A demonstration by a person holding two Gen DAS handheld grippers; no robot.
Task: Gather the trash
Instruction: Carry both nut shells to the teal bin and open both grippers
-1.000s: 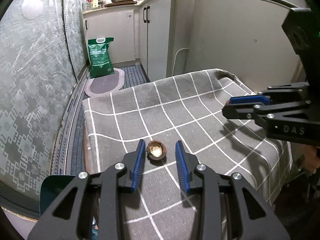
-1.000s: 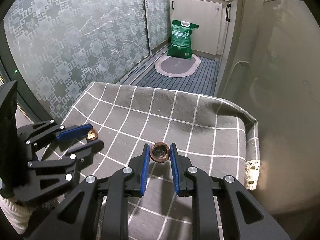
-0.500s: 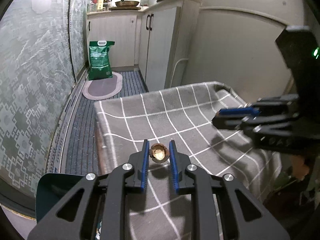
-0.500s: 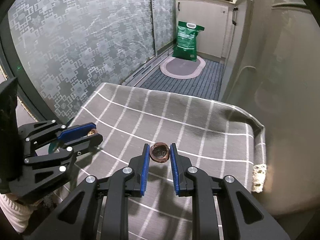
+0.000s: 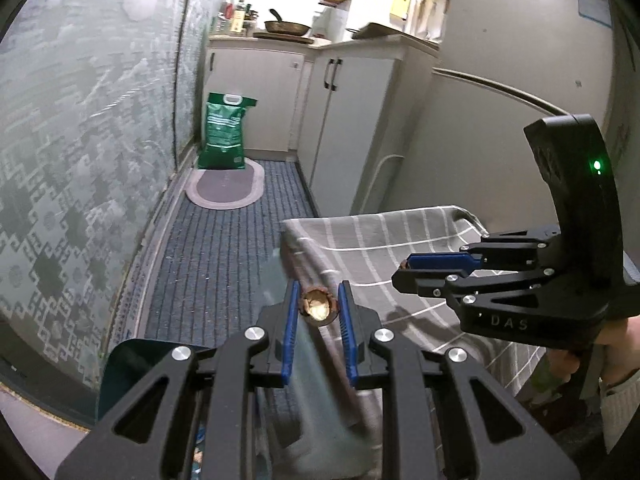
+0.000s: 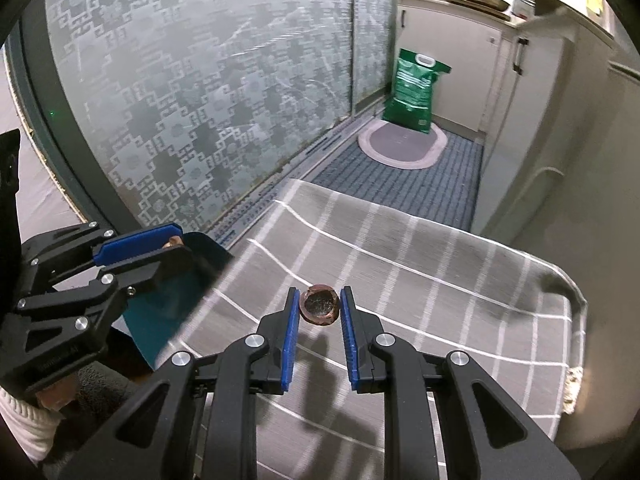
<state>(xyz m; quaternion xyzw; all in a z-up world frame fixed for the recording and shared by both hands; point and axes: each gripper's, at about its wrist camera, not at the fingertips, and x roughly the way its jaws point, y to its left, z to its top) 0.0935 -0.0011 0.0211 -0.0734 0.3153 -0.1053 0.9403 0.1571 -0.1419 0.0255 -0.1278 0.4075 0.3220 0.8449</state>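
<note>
My left gripper (image 5: 318, 304) is shut on a brown nut shell half (image 5: 317, 308) with a pale inside. It hangs past the left edge of the table's grey checked cloth (image 5: 380, 236), above a teal bin (image 5: 132, 364). My right gripper (image 6: 320, 304) is shut on a second, darker shell half (image 6: 320, 306) and hovers over the cloth (image 6: 420, 276). In the right wrist view the left gripper (image 6: 180, 243) shows at the left over the bin (image 6: 172, 300), a bit of shell (image 6: 173, 241) at its tips. The left wrist view has the right gripper (image 5: 400, 272) at the right.
A patterned glass door (image 6: 180, 100) runs along the left. Beyond the table lie a blue ribbed floor mat (image 5: 224, 248), an oval rug (image 5: 226, 184), a green bag (image 5: 224, 132) and white cabinets (image 5: 348, 120). A pale wall (image 6: 580, 180) stands to the right of the table.
The left gripper closed on its shell half, lifted it and swung left off the table's edge over the bin. The right gripper carried its shell leftward above the cloth.
</note>
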